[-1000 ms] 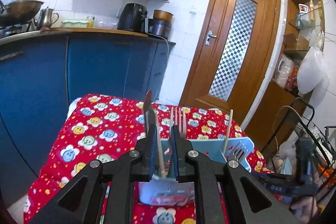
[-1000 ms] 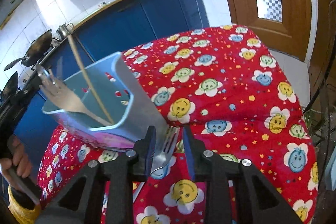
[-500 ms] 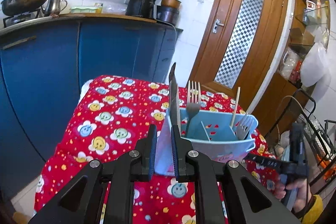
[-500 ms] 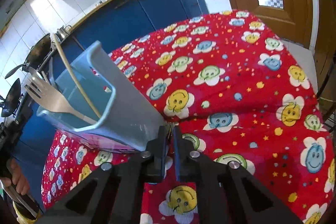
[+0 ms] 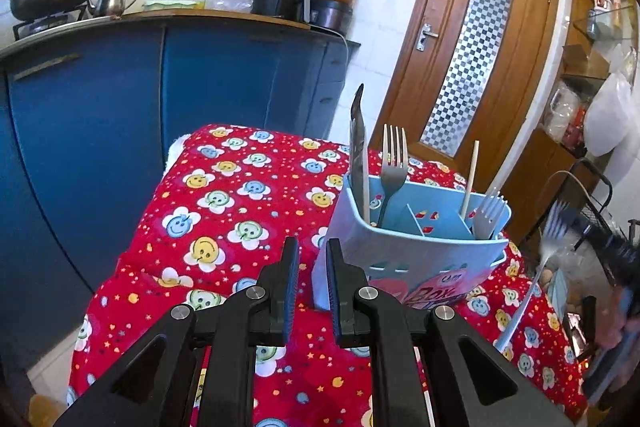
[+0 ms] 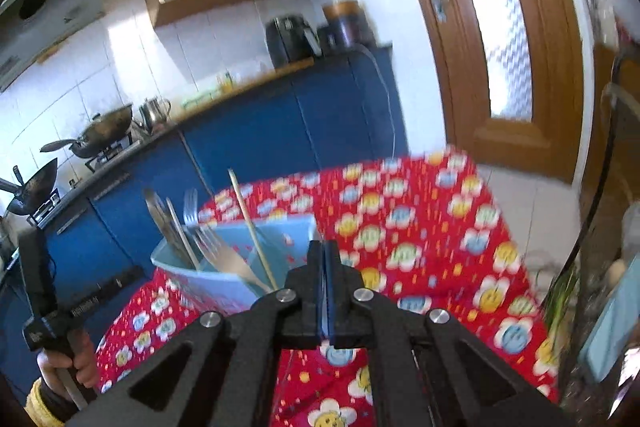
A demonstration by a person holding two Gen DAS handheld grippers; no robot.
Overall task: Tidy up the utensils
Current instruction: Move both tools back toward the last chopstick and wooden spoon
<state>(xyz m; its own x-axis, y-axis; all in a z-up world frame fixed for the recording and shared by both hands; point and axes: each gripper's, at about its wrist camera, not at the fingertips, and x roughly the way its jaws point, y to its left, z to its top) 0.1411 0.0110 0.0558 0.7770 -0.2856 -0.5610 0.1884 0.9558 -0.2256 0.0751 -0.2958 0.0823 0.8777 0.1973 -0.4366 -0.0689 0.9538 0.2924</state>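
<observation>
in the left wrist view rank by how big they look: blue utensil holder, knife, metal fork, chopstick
1. blue utensil holder, clearly largest
2. knife
3. metal fork, though the holder hides the lower ends of both
4. chopstick, thinnest, farther back, so unsure

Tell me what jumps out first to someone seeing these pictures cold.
The loud red smiley-flower tablecloth fills the middle of both views. On it stands a light blue utensil caddy bristling with a knife, forks and a chopstick. The open left gripper sits just before it.
</observation>
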